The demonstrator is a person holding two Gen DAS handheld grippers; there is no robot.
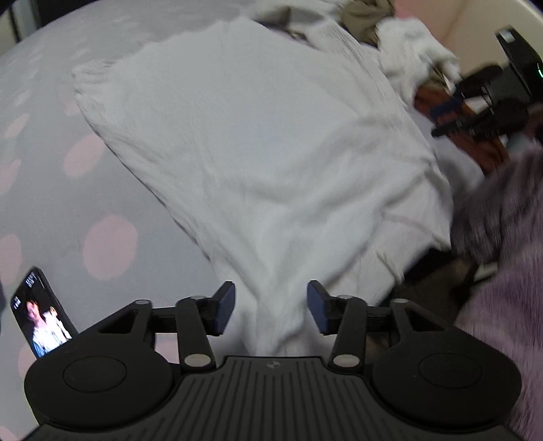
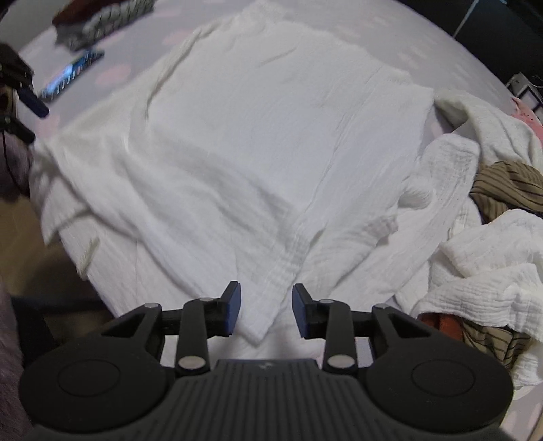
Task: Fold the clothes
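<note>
Item one, the white garment (image 2: pixel 271 135): I have it lying spread on the polka-dot bedsheet (image 1: pixel 68 190), mostly flat, with one side doubled over so a folded edge runs toward my right gripper (image 2: pixel 266 310). Its near corner sits between that gripper's fingers, which stand apart, pads clear of the cloth. My left gripper (image 1: pixel 270 310) also stands with its fingers apart; a bunched ridge of the same white cloth rises between them, and I see a gap on each side, so I judge nothing is clamped. Progress, as I read it: a first fold appears laid and both corners let go; creases still cross the middle, and further folds to bring it down to a compact stack look outstanding. Item two, a heap of unfolded laundry (image 2: pixel 482 257) beside the garment on the right: more white crinkled pieces, an olive striped piece (image 2: pixel 509 186) and something rust-coloured underneath, all still to do. Item three, a phone (image 1: pixel 42 313) with a lit screen, on the sheet near my left gripper. Item four, a purple fuzzy sleeve (image 1: pixel 509 271) at the edge of the left view. Item five, a small dark pile (image 2: pixel 98 20) at the far corner of the bed, too blurred to sort.
</note>
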